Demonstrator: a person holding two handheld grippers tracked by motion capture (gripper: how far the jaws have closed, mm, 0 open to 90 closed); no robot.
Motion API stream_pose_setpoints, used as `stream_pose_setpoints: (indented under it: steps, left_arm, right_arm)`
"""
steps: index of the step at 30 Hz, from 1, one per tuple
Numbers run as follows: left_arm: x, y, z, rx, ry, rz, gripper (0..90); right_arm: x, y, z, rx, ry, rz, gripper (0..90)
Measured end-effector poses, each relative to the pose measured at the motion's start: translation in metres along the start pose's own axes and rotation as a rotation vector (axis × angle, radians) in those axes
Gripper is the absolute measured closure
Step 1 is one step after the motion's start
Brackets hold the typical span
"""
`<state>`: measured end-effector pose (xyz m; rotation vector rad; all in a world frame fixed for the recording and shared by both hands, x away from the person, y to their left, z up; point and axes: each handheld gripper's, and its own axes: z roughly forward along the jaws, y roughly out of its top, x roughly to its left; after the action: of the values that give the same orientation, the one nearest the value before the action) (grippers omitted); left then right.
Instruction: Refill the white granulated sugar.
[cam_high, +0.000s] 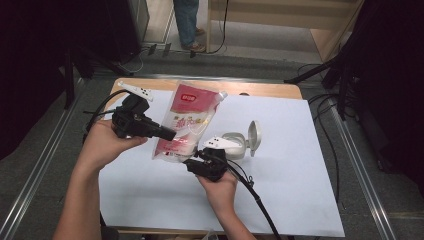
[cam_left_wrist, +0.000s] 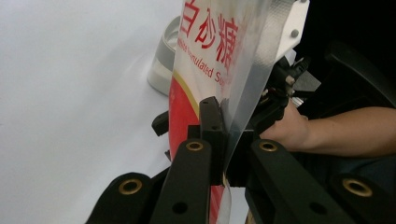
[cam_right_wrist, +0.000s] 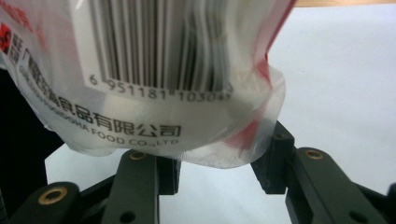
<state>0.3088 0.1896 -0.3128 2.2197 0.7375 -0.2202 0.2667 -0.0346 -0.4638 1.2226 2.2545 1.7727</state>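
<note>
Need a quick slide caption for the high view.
Both grippers hold a sugar bag above the table, white open-lidded container behind.

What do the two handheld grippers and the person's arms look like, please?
Both the left gripper and the right gripper are black, each topped by a pale three-cornered plate with dark dots and trailing a black cable. Their jaw links carry brass-coloured bushings. The forearms are bare, with no sleeves or gloves.

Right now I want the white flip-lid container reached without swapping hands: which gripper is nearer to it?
Right. The right gripper sits just beside the white flip-lid container; the left gripper is farther off, across the red-and-white sugar bag.
</note>
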Motion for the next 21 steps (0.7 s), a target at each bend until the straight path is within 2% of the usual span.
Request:
stream_pose_setpoints:
  steps: [3, 6, 11, 15, 16, 17, 21]
  left_arm:
    - [0.0006, 0.0000, 0.0006, 0.003, 0.007, -0.005, 89.9]
    - [0.0024, 0.0013, 0.0003, -0.005, 0.059, -0.017, 90.0]
    - [0.0024, 0.0029, -0.0004, -0.032, 0.052, -0.026, 90.0]
    - [0.0028, 0.0034, -0.0002, -0.036, 0.054, -0.028, 90.0]
    - [0.0040, 0.0035, -0.0003, -0.038, 0.043, -0.042, 90.0]
    - [0.0031, 0.0038, -0.0006, -0.048, 0.064, -0.047, 90.0]
    - [-0.0007, 0.0062, -0.0036, -0.058, 0.068, -0.039, 90.0]
  right_arm:
    - [-0.0024, -0.0001, -0.0015, 0.003, 0.000, 0.018, 59.4]
    - [-0.0036, -0.0006, -0.0008, 0.007, 0.016, 0.021, 59.7]
    - [-0.0056, 0.0013, -0.0038, -0.003, 0.028, 0.021, 60.0]
    - [-0.0067, 0.0023, -0.0045, 0.017, 0.043, 0.007, 60.4]
    - [-0.0065, 0.0025, -0.0049, 0.021, 0.043, 0.001, 60.7]
    - [-0.0067, 0.0030, -0.0052, 0.025, 0.045, -0.003, 60.9]
    - [-0.0055, 0.0057, -0.0075, 0.036, 0.058, -0.023, 61.0]
